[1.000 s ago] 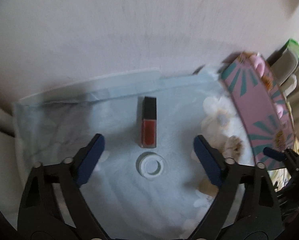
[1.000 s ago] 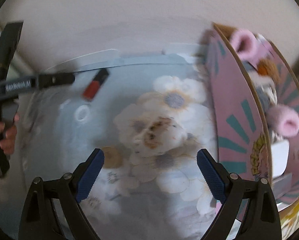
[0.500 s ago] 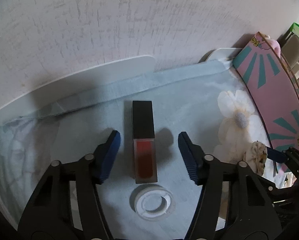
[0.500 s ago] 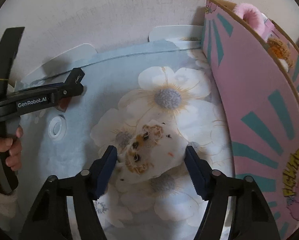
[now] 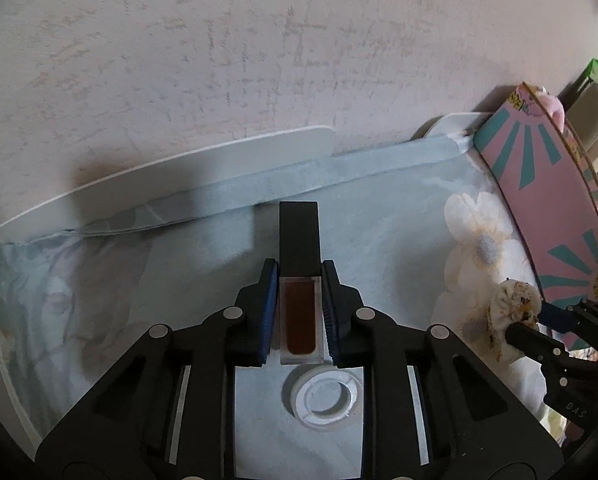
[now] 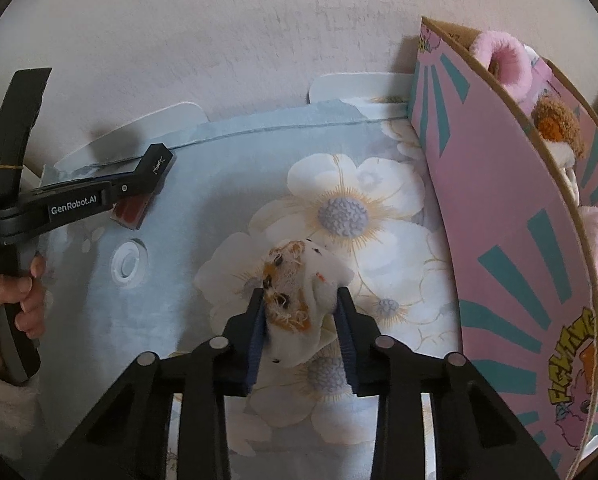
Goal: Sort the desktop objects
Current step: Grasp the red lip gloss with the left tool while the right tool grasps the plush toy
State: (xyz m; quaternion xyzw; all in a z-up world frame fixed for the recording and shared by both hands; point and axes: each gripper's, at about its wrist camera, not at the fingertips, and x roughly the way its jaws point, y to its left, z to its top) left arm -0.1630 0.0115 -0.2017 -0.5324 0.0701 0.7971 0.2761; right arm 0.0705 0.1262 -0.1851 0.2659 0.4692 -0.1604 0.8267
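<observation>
The lip gloss tube (image 5: 299,292) lies on the flowered cloth (image 5: 379,208) with its black cap pointing away, and the left gripper (image 5: 299,280) is clamped on its clear red body, blue pads (image 5: 269,312) pressed to both sides. Just behind those fingers sits a white ring-shaped cap (image 5: 325,396). The right gripper (image 6: 301,312) squeezes a small white and orange plush toy (image 6: 295,292) between its pads. To its right stands a pink box (image 6: 511,240) holding pink fluffy things (image 6: 503,60).
</observation>
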